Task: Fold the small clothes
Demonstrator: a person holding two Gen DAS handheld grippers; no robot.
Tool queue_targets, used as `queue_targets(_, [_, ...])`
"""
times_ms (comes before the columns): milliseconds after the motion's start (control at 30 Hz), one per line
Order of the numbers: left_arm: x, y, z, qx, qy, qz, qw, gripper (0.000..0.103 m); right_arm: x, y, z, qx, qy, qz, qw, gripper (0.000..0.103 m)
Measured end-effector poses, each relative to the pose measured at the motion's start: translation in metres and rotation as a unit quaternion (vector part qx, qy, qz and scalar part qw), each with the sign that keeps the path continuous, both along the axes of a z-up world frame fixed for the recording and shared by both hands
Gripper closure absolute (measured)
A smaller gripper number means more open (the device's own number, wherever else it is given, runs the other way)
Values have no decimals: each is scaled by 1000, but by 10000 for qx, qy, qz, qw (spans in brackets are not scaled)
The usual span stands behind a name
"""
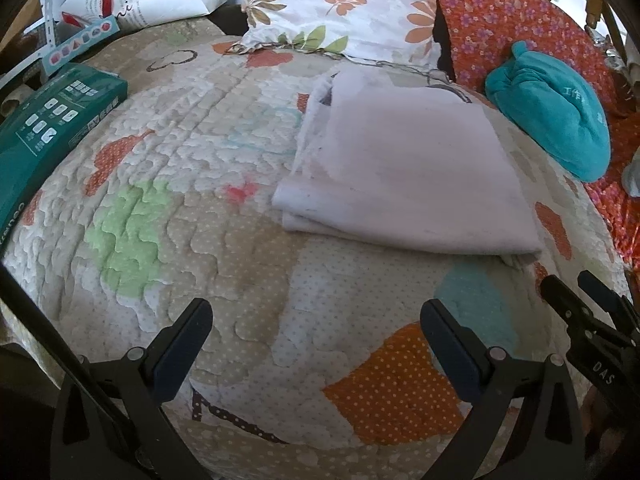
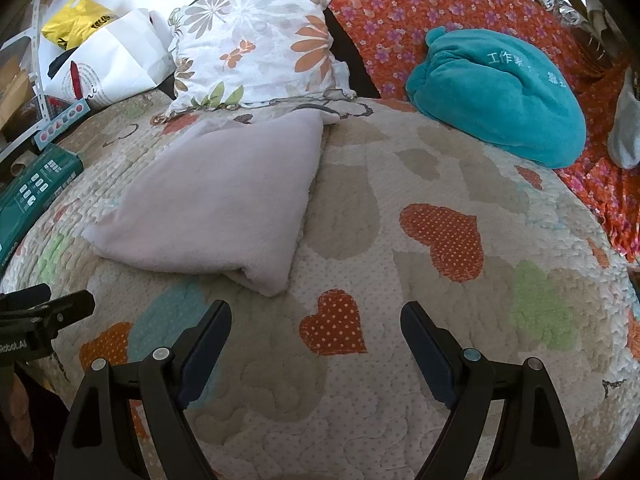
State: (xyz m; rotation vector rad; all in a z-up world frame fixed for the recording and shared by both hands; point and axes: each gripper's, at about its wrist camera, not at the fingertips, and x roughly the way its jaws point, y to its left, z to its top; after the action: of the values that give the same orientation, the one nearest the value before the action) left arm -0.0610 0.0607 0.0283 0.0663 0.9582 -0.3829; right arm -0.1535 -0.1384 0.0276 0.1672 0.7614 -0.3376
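Note:
A pale lilac cloth (image 1: 408, 176) lies folded into a flat stack on the quilted heart-pattern bedspread (image 1: 224, 240); it also shows in the right wrist view (image 2: 216, 200). My left gripper (image 1: 316, 312) is open and empty, hovering over the quilt in front of the cloth. My right gripper (image 2: 316, 316) is open and empty, just to the right of the cloth's near corner. The right gripper's fingers (image 1: 576, 304) show at the right edge of the left wrist view. A teal plush garment (image 2: 496, 104) lies bunched at the back right.
A floral pillow (image 2: 256, 48) and an orange flowered cover (image 2: 440, 8) lie behind the cloth. A green box (image 1: 44, 132), a white paper bag (image 2: 108, 60) and a yellow bag (image 2: 76, 24) sit at the left edge. A grey item (image 2: 624, 128) hangs far right.

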Motion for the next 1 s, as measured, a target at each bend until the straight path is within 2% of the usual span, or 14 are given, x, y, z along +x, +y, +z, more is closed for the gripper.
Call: queue_targets(1000, [-2, -1, 1, -17, -49, -2, 10000, 0, -1, 3, 1, -34, -20, -30, 10000, 13])
